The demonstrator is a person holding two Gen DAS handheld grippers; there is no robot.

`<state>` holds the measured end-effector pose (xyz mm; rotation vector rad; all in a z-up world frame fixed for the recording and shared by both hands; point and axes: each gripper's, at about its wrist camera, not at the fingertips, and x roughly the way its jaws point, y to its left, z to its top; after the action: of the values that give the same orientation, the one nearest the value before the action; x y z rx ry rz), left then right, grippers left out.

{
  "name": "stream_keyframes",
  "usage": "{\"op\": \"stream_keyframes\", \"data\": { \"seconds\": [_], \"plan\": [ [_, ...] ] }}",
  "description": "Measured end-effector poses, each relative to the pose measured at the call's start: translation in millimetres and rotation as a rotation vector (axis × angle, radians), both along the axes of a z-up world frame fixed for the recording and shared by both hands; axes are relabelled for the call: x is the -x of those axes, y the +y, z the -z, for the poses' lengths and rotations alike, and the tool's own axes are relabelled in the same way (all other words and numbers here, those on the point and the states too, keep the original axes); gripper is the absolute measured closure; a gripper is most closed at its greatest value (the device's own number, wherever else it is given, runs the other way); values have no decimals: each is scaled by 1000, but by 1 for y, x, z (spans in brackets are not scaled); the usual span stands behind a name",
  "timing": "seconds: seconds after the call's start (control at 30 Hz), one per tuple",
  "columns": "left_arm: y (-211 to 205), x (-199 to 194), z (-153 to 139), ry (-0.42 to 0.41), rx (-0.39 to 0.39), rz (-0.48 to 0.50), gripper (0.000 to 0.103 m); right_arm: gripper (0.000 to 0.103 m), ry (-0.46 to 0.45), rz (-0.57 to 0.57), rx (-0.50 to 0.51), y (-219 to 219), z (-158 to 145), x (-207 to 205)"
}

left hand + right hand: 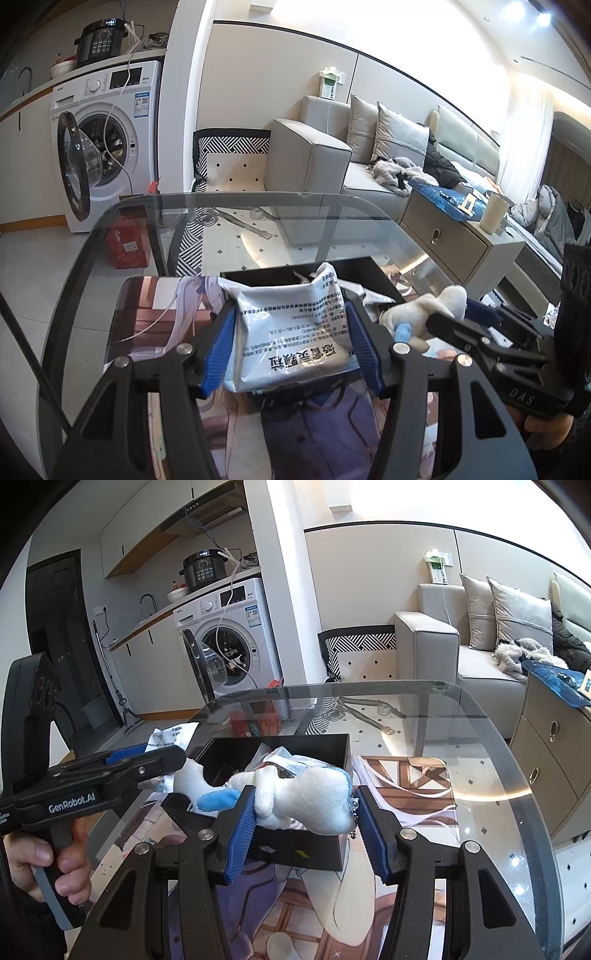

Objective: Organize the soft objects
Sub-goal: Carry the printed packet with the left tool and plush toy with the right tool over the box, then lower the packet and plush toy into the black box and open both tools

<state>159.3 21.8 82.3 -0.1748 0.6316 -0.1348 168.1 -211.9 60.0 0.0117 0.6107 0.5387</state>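
My left gripper (291, 347) is shut on a white printed pouch (291, 321), its blue pads pressing both sides. The pouch hangs just in front of an open black box (258, 276) that stands on the glass table. My right gripper (306, 823) is shut on a white plush toy (310, 797) with blue parts and a small ball chain, held above the black box (295, 853). Crumpled packets lie inside the box. Seen from the right wrist, the left gripper (159, 751) sits at the left with the pouch (166, 738). The left wrist view has the right gripper (454, 310) and plush toy (421, 310) at the right.
A printed mat (406, 786) covers the near part of the glass table (480, 716). A hand (55, 867) grips the left tool's handle. Beyond stand a washing machine (107, 147) with its door open, a grey sofa (314, 158), a drawer cabinet (454, 236) and a red box (127, 243) under the table.
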Motion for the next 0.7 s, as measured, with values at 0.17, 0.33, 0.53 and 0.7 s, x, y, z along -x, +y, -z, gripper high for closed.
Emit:
{"op": "stream_keyframes", "data": {
  "seconds": [0.17,0.33,0.53,0.7],
  "plan": [
    [-2,-14,2,7,12,-6,45,49,6,3,12,5,3,-9],
    [-3,-31,4,21,18,-3,45,49,11,-2,29,12,6,-16],
    [-4,-49,12,40,7,-13,44,49,12,-11,57,19,12,-20],
    [-4,-59,23,64,-7,-16,44,49,17,-23,72,25,16,-25]
  ]
}}
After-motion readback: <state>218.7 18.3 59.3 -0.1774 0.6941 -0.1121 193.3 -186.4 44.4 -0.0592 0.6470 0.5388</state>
